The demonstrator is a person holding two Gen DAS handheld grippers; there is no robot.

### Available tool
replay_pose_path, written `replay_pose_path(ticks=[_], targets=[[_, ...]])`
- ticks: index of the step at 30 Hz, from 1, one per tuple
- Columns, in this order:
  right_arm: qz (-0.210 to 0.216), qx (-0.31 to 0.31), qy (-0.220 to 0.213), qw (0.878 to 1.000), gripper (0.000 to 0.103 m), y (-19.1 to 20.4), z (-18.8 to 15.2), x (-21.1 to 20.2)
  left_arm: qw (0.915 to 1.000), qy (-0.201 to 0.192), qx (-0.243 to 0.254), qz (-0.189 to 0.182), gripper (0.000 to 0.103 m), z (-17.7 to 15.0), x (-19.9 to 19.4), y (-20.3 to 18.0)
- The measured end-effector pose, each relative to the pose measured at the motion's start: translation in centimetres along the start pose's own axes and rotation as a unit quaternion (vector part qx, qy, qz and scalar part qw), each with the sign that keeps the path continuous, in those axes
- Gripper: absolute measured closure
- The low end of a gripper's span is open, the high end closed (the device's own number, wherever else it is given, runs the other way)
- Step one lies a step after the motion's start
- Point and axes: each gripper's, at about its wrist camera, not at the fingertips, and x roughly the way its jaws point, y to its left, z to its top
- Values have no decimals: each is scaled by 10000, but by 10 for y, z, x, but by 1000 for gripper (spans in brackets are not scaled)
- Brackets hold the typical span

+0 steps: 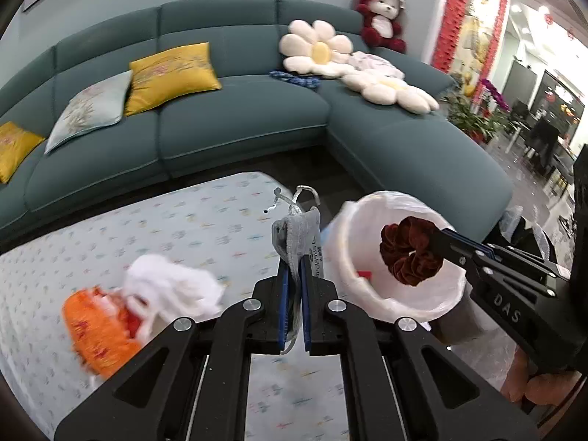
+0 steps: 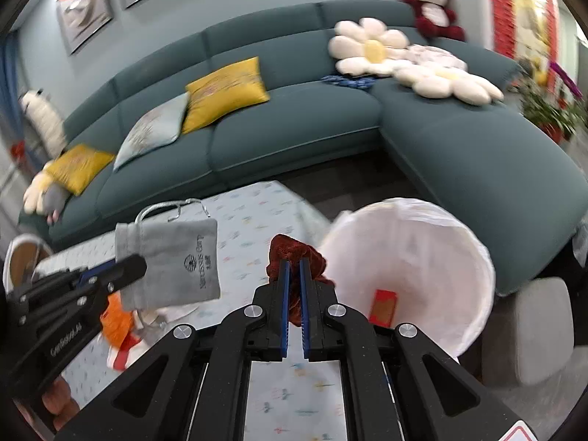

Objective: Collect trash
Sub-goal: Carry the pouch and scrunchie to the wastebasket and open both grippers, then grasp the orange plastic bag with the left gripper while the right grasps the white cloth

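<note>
L gripper (image 1: 295,268): jaws closed on a grey drawstring pouch (image 2: 172,257), pinched at its edge, pouch off the table w/ its silver cord (image 2: 161,207) looped up top. Dark print on the pouch face, too blurry to read properly.

R gripper (image 2: 294,272): jaws clamped on a dark red velvet scrunchie (image 1: 409,253). From L cam the scrunchie hangs over the mouth of the bin, just inside the rim line. From R cam it sits just left of the bin.

Bin (image 1: 433,305): white liner bag, stands beside the table's right edge. One small red item (image 2: 384,307) already at the bottom.

Table (image 1: 205,228): light cloth w/ small coloured print. On it, left of L gripper: crumpled white wad (image 1: 172,286) touching an orange wrapper/bag (image 1: 97,330), both motion-blurred.

Bkgd: teal sectional sofa (image 1: 235,125) w/ yellow cushions (image 1: 172,73), flower-shaped pillows (image 1: 319,51), red plush toy (image 1: 382,16).
</note>
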Motion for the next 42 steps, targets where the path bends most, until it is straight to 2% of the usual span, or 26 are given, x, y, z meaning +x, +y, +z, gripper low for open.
replay_pose_path(ticks=[4,10,24,28,29,31,42], targets=[[-400,203,-123,9989,98,-32,5,1,9997,56,183,-150,97,5,16,-26],[-590,568,-13,9966,98,-72,3,14,9986,207,267,-410,97,8,42,-54],[-782,759,214,9938,97,-96,-8,31,9950,605,221,-768,96,5,91,-80],[-841,792,177,9931,92,-97,-8,32,9955,620,203,-691,70,3,94,-79],[-847,790,131,9932,90,-97,-8,31,9957,603,200,-672,68,3,94,-78],[-867,774,85,9932,82,-96,-8,29,9959,585,196,-655,68,3,93,-77],[-876,534,-39,9947,74,-77,-4,23,9981,417,-17,-456,66,11,76,-58]])
